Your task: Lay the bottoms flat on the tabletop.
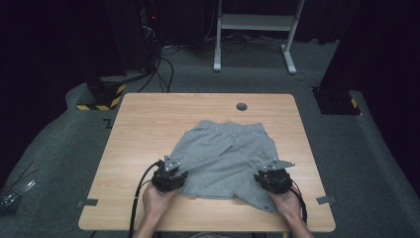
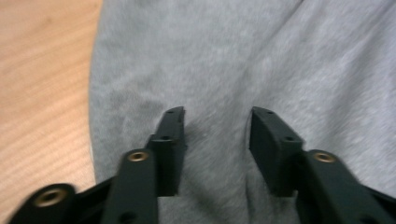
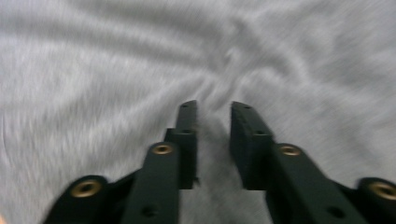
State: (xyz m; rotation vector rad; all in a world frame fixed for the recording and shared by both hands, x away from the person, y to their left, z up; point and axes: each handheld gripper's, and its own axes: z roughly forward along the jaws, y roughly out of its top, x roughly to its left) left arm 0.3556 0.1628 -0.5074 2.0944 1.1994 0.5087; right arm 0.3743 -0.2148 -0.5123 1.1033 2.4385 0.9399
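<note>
A pair of grey shorts [image 1: 223, 153] lies spread on the wooden table [image 1: 143, 124], waistband at the far side and legs toward me. My left gripper [image 1: 171, 174] rests on the near hem of the left leg. In the left gripper view [image 2: 217, 121] its jaws stand apart over flat grey fabric [image 2: 224, 56], close to the cloth's edge. My right gripper [image 1: 273, 178] is on the near part of the right leg. In the right gripper view [image 3: 213, 112] its jaws stand close together, with a ridge of puckered fabric [image 3: 219, 86] pinched between them.
A round cable hole [image 1: 241, 106] sits near the table's far edge. Grey tape marks [image 1: 88, 202] lie at the near corners. Behind the table stand a white desk frame [image 1: 255, 22] and a black stand with yellow-striped base [image 1: 101, 96], with cables on the floor.
</note>
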